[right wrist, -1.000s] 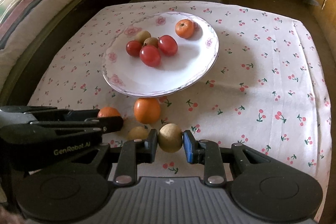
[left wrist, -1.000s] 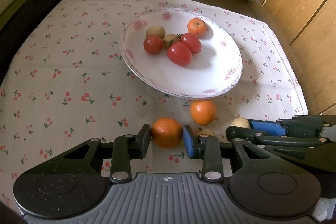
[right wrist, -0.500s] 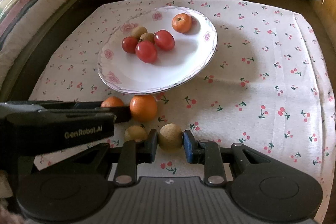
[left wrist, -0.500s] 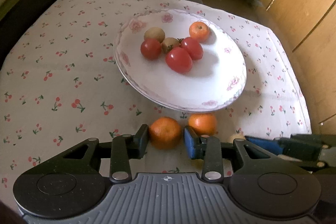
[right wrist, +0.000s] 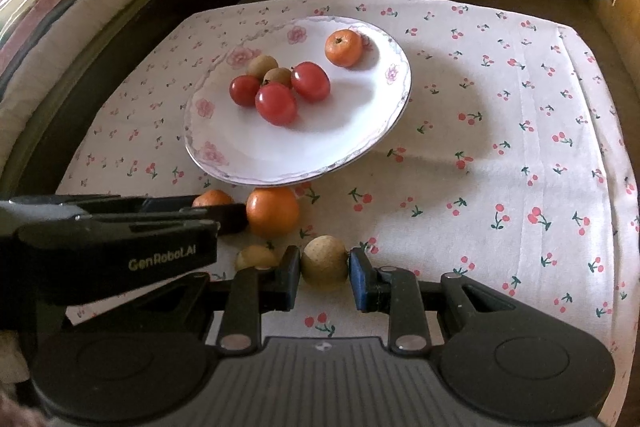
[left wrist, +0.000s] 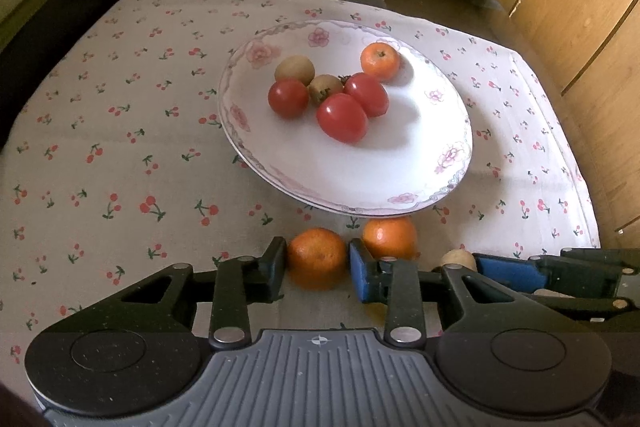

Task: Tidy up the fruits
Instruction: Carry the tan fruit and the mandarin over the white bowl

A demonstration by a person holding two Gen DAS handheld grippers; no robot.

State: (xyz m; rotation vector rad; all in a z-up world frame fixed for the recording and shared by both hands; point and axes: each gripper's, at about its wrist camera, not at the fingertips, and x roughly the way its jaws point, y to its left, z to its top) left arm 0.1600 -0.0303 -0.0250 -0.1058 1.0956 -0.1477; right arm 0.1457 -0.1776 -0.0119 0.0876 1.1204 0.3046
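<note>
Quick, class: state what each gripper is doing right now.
Left gripper: closed on an orange.
Right gripper: closed on a tan round fruit.

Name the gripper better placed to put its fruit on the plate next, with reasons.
Left, by a small margin. The left gripper grips an orange just short of the plate rim. The right gripper, clamping a brown fruit, sits farther back, behind a loose orange.

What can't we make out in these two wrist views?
- Left wrist: tan fruit in the right gripper, mostly hidden by the left gripper's linkage.
- Right wrist: held orange, mostly covered by the left gripper.
- Both: whether either held fruit is lifted off the tablecloth.
</note>
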